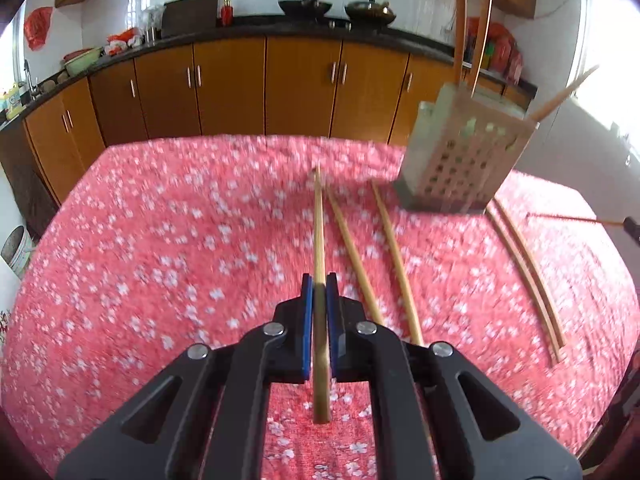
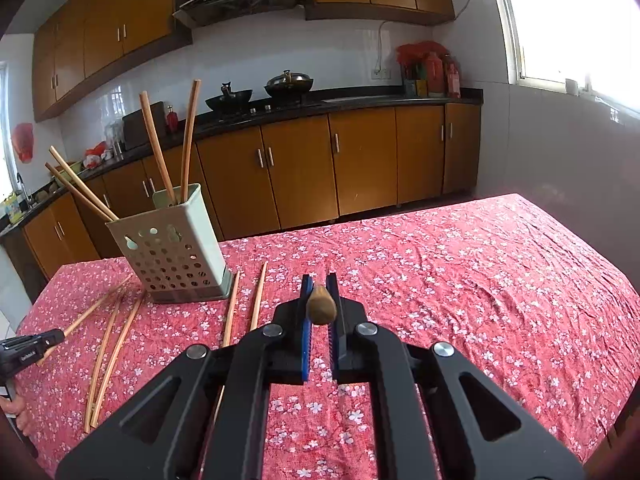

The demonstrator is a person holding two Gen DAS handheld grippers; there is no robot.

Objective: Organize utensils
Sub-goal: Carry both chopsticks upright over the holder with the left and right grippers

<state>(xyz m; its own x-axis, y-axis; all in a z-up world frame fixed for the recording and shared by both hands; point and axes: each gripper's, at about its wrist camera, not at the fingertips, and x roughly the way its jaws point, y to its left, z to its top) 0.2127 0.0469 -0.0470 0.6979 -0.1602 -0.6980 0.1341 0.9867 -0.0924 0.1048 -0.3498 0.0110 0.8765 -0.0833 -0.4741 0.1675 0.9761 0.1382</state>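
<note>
My left gripper (image 1: 319, 282) is shut on a bamboo chopstick (image 1: 318, 220) that runs forward between its blue pads, lifted slightly off the cloth. In the right wrist view the left gripper (image 2: 34, 346) shows at the left edge with that chopstick (image 2: 94, 306). My right gripper (image 2: 319, 280) is shut on another chopstick (image 2: 320, 309), seen end-on; its tip (image 1: 631, 227) shows at the right edge of the left view. A pale perforated utensil holder (image 2: 172, 256) (image 1: 460, 160) stands on the table with several chopsticks (image 2: 188, 140) upright in it.
Loose chopsticks lie on the red floral tablecloth (image 2: 460, 280): one pair (image 1: 394, 260) beside my held stick, another pair (image 1: 528, 276) right of the holder. Kitchen cabinets (image 1: 228, 88) and a counter with woks stand beyond the table's far edge.
</note>
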